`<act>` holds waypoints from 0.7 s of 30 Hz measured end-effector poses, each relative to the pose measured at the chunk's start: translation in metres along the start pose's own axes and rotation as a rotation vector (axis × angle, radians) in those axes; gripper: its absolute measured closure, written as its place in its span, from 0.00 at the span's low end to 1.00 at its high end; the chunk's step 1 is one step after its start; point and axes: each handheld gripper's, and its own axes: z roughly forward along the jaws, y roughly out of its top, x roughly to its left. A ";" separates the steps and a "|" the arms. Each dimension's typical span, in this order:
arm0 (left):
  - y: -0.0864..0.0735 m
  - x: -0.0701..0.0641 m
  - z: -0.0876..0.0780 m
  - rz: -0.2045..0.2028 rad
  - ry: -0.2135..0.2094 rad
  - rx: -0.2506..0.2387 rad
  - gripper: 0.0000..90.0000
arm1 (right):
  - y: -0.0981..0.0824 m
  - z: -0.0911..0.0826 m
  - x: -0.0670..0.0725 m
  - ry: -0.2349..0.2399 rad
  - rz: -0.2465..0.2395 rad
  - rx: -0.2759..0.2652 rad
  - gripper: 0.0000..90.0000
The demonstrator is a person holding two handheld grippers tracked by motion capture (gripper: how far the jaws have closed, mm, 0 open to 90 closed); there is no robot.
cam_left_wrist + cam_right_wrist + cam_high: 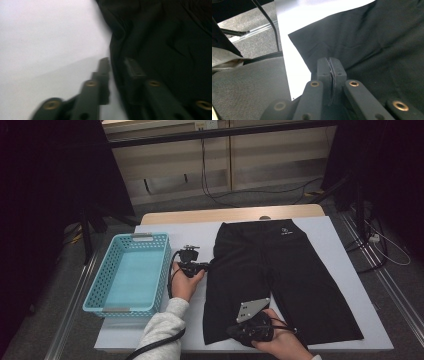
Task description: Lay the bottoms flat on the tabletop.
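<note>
Now right tongs (331, 72) clenched on shorts (270, 270) hem; left tongs (117, 68) released, straddling the side edge.

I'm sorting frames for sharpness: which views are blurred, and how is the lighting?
High view: sharp on the table, dim and dark around it. Left gripper view: motion-blurred, black shorts soft, white sheet glaring. Right gripper view: crisp, evenly lit.
</note>
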 end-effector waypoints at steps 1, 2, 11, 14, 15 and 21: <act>-0.001 -0.001 -0.001 0.010 -0.003 -0.002 0.72 | 0.000 0.000 0.000 0.003 0.002 -0.005 0.98; -0.003 -0.003 -0.004 0.024 -0.013 -0.008 0.62 | -0.001 0.000 0.000 0.002 0.000 -0.008 0.96; -0.026 -0.014 -0.025 0.097 -0.064 0.005 0.34 | -0.001 -0.020 -0.015 -0.149 0.052 -0.099 0.57; -0.034 -0.015 -0.032 0.113 -0.072 0.009 0.30 | -0.003 -0.027 -0.024 -0.207 0.084 -0.131 0.46; -0.036 -0.015 -0.034 0.120 -0.071 0.009 0.29 | -0.004 -0.029 -0.027 -0.232 0.102 -0.136 0.41; -0.045 -0.014 -0.045 0.135 -0.065 0.011 0.25 | -0.008 -0.035 -0.042 -0.346 0.158 -0.147 0.28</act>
